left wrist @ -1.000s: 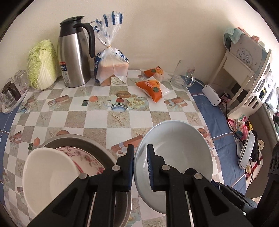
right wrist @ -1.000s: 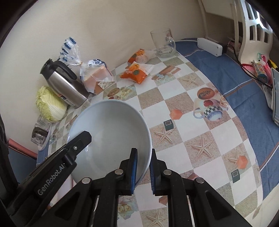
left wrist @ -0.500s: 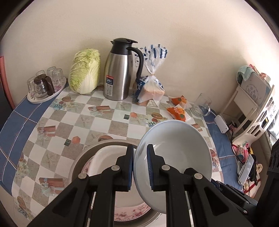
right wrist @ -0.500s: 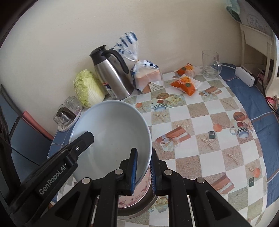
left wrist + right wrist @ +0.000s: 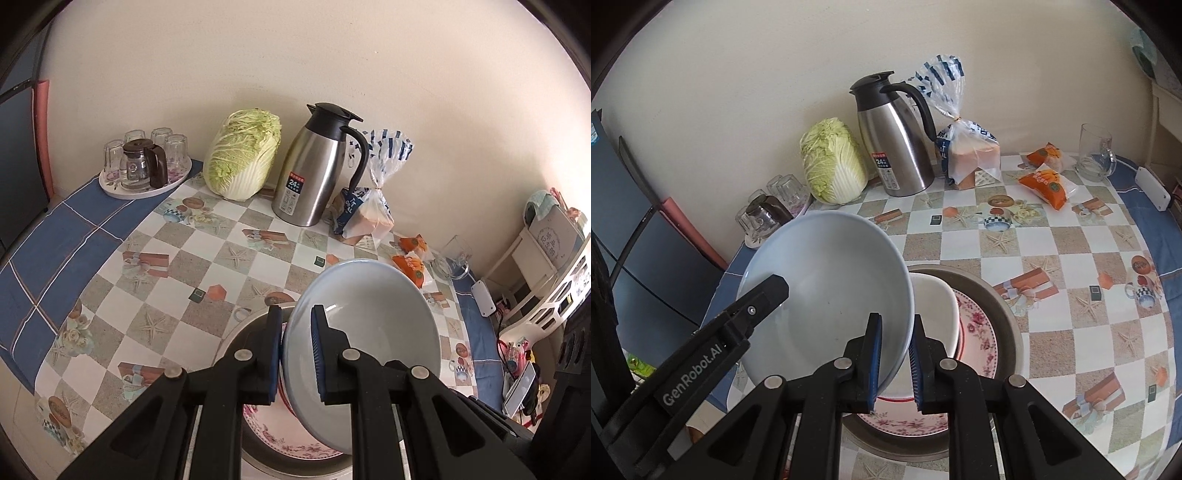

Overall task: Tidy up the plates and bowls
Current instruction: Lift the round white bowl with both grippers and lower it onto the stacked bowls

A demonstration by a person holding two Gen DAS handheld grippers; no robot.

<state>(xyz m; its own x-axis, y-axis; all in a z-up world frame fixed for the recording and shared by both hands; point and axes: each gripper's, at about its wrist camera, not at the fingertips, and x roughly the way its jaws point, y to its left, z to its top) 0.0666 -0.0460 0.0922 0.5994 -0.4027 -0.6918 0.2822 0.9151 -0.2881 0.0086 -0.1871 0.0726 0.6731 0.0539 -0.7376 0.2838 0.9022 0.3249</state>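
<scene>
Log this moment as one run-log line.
left gripper: shut on grey bowl rim | right gripper: shut on opposite rim | bowl: above metal basin

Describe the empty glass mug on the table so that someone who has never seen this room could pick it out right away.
Start at the tall steel thermos jug against the wall and follow the wall past the bagged bread loaf toward the table's blue edge. The glass mug stands there just beyond two orange snack packets. Unlike the small tumblers on the tray at the other end, it stands alone and has a handle.
</scene>
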